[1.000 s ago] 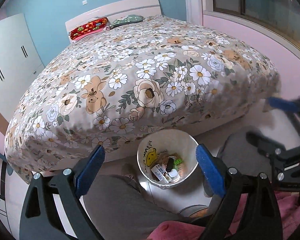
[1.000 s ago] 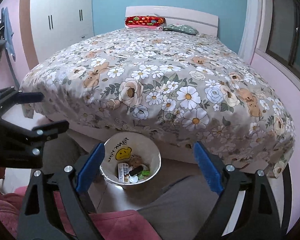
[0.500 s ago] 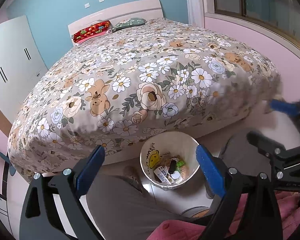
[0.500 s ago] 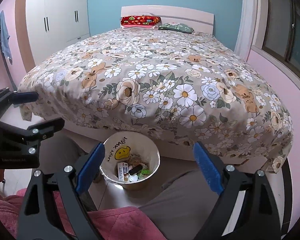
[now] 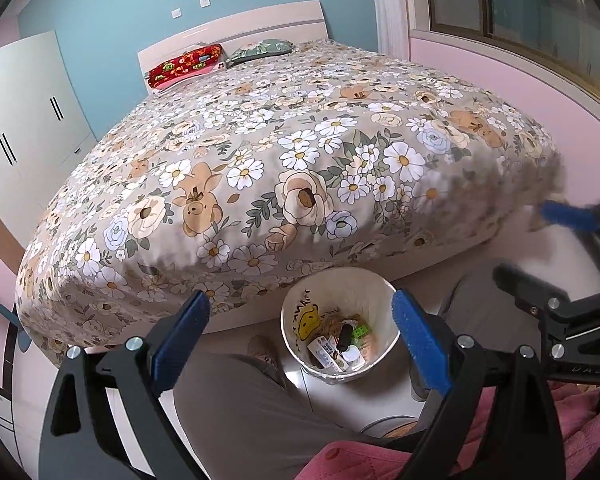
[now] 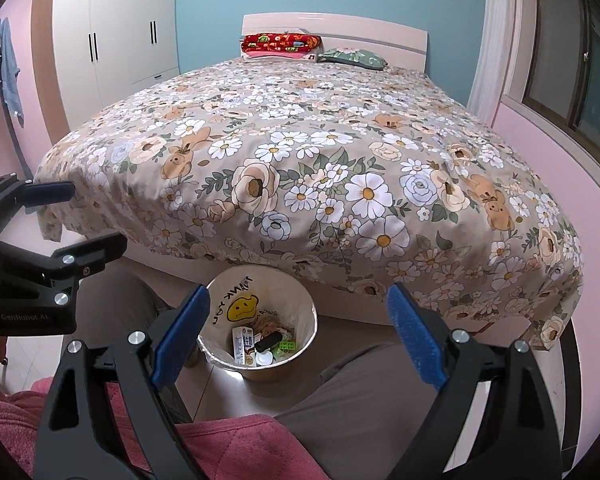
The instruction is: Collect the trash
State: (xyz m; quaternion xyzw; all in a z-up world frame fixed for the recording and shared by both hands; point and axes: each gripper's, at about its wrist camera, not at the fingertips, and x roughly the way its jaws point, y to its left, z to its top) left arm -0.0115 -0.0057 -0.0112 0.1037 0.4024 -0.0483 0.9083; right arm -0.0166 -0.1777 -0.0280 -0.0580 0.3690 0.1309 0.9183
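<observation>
A white trash bin with a yellow smiley face stands on the floor at the foot of the bed; it also shows in the right wrist view. Inside lie several pieces of trash: a small carton, a black item, a green piece and a white lid. My left gripper is open and empty above and before the bin. My right gripper is open and empty, also over the bin. Each gripper shows at the side of the other's view.
A large bed with a floral cover fills the middle, with a red pillow and a green pillow at the headboard. A white wardrobe stands left, a window right. The person's grey-trousered legs flank the bin.
Both grippers have risen and tilted slightly; the bed and bin have slid lower in view. Both stay open and empty.
</observation>
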